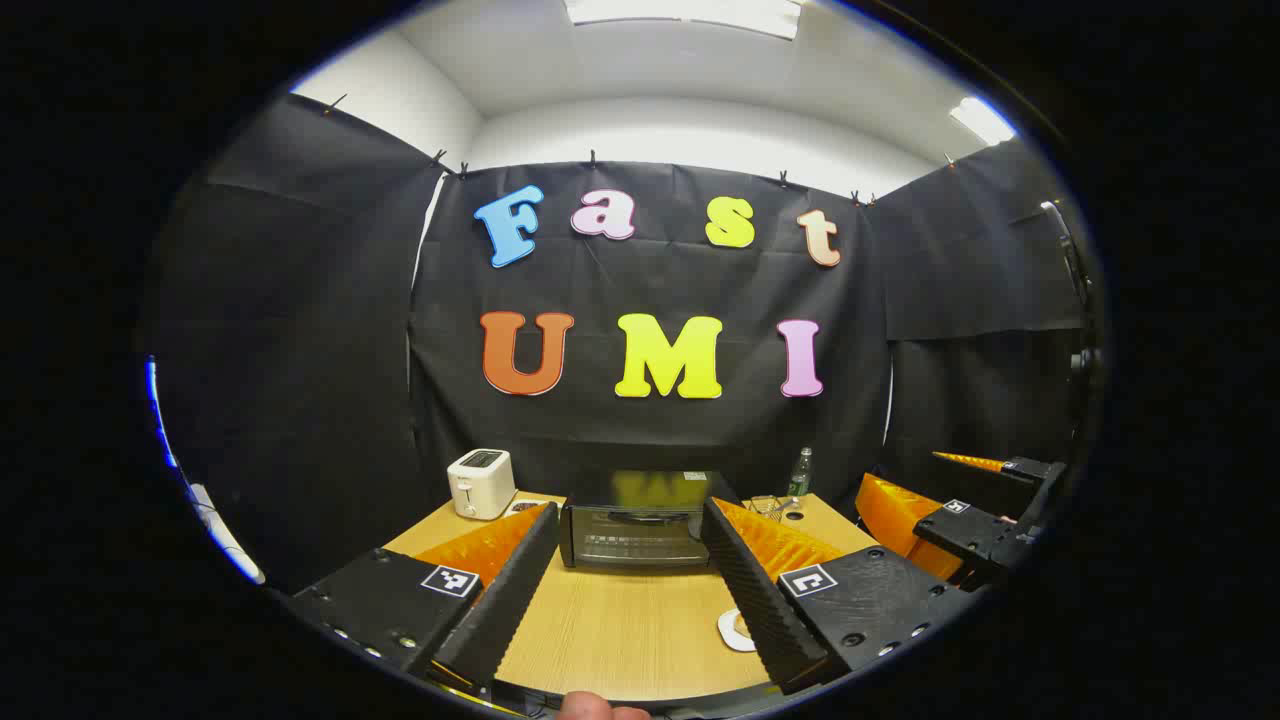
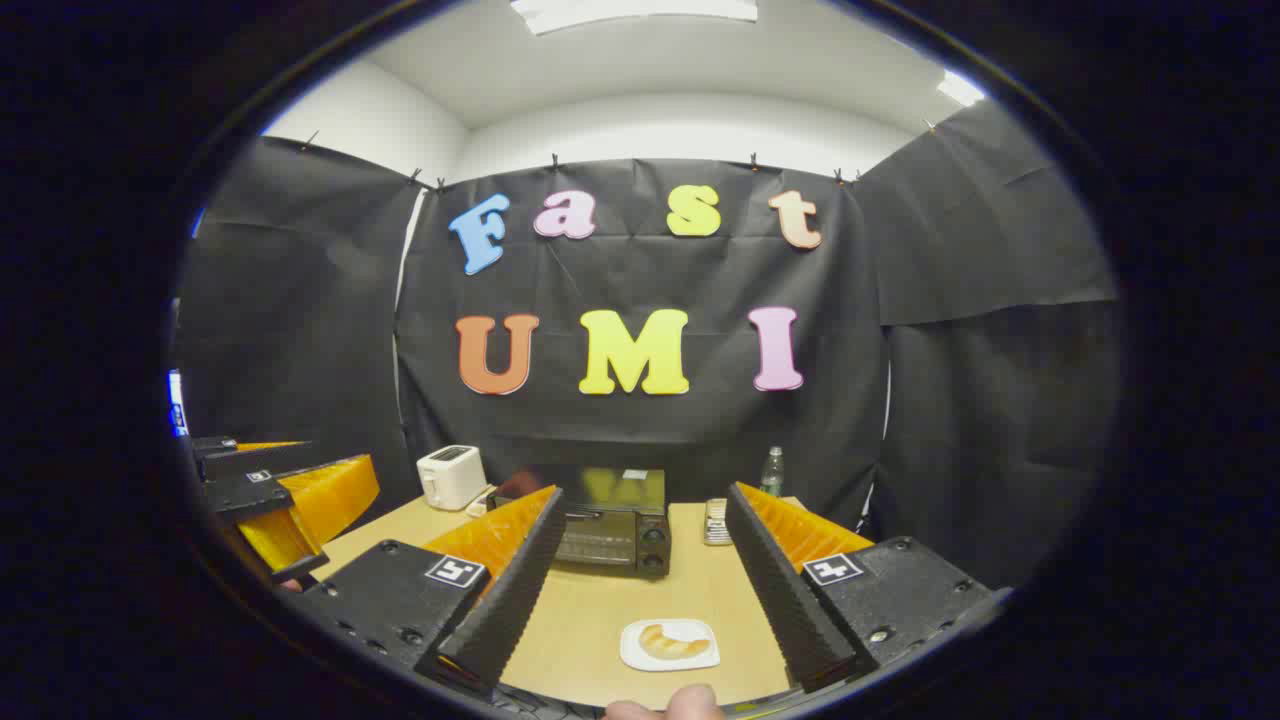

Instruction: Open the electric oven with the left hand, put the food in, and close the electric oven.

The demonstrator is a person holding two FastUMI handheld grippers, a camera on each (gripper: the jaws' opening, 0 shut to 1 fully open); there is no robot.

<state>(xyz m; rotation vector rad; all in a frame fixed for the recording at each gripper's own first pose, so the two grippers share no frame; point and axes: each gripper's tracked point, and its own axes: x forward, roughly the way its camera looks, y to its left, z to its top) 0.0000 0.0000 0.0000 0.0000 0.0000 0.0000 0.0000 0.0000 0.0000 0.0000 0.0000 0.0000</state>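
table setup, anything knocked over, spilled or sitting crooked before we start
Nothing stands out. The black electric oven sits square on the wooden table with its door shut, the white toaster and clear plastic bottle stand upright at the back, and the croissant lies on its white plate. No spills are visible.

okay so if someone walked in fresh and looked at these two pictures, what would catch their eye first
Probably the dark oven at the back middle of the wooden table, door shut. Next, the croissant on a white plate at the table's near edge, between the open fingers of the right gripper. The white toaster stands at the back left corner, and the left gripper hangs open facing the oven.
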